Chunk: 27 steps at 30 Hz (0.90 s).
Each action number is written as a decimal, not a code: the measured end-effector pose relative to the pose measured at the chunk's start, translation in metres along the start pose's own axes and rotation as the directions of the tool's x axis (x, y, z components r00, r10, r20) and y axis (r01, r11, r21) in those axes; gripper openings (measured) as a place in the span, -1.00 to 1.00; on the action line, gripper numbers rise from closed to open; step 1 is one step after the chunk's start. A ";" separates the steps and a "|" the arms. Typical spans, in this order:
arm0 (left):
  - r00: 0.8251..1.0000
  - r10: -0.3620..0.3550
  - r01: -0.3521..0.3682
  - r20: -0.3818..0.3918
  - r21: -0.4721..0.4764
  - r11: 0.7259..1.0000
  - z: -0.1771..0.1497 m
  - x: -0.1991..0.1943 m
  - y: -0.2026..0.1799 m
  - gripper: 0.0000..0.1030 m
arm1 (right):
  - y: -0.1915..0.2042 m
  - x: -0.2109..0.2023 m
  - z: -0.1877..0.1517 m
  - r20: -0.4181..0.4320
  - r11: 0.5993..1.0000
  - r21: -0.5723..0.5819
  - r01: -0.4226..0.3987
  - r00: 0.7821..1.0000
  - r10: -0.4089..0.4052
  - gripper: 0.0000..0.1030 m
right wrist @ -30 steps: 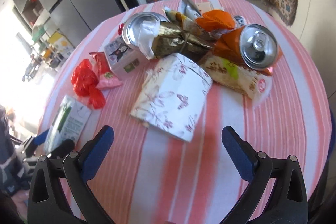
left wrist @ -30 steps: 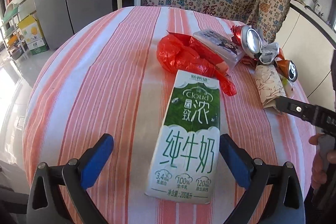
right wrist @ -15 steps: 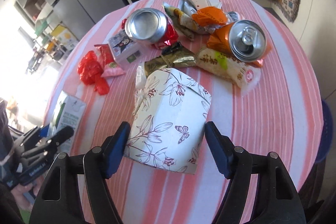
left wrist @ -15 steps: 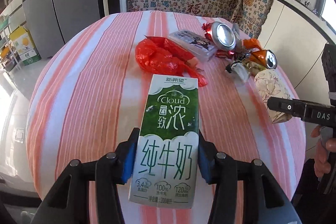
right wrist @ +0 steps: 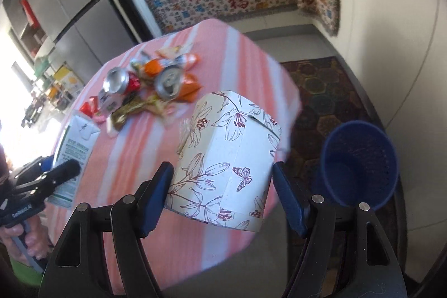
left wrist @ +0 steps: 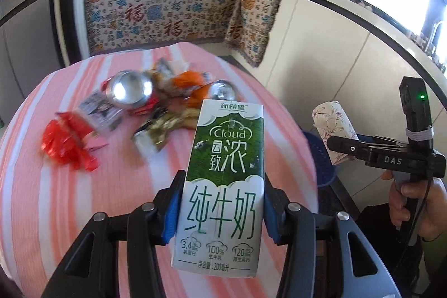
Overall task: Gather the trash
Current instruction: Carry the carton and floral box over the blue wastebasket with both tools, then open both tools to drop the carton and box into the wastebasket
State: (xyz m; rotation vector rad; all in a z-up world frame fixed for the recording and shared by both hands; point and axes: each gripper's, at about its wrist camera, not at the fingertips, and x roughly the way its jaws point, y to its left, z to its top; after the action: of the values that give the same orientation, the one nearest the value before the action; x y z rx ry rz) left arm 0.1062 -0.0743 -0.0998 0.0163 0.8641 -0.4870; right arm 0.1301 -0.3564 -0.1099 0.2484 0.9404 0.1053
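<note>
my left gripper (left wrist: 222,210) was clamped on the green milk carton (left wrist: 223,180), blue pads pressed to its two long sides, the carton lifted clear of the striped table (left wrist: 56,200). my right gripper (right wrist: 223,196) held the floral paper box (right wrist: 229,158) the same way, pads against both flanks, the box hanging past the table's edge with floor under it. the blue bin (right wrist: 360,166) stood on the floor just to the right of the box, mouth open and, as far as i could see, with nothing in it.

i judged the step to be the carry: both pieces picked, neither dropped yet. next i needed to bring the box over the bin's mouth and let go, then swing the carton across the table corner to follow it, since the left hand sat farther from the bin.

a second before, both sets of jaws stood wide around the carton and the box, which lay flat on the cloth; they had since closed and lifted. the cans (right wrist: 167,81), wrappers and red plastic bag (left wrist: 67,144) were still heaped on the table, waiting their turn.
</note>
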 end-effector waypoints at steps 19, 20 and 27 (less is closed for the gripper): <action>0.948 -0.231 0.264 -0.221 0.133 0.955 0.079 0.286 -0.265 -0.03 | -0.241 0.055 0.022 -0.098 0.960 0.213 0.183 0.981 -0.165 0.44; 0.947 -0.227 0.261 -0.227 0.131 0.957 0.080 0.294 -0.266 -0.03 | -0.246 0.059 0.022 -0.102 0.957 0.222 0.185 0.981 -0.165 0.45; 0.942 -0.213 0.250 -0.257 0.121 0.961 0.073 0.339 -0.267 -0.02 | -0.276 0.068 0.017 -0.114 0.940 0.301 0.159 0.985 -0.130 0.45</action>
State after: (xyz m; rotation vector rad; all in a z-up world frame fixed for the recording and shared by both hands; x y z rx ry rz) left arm 0.2334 -0.4639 -0.2518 0.1168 1.0733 -0.7847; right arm 0.1786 -0.6123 -0.2250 0.4664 1.0634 -0.1706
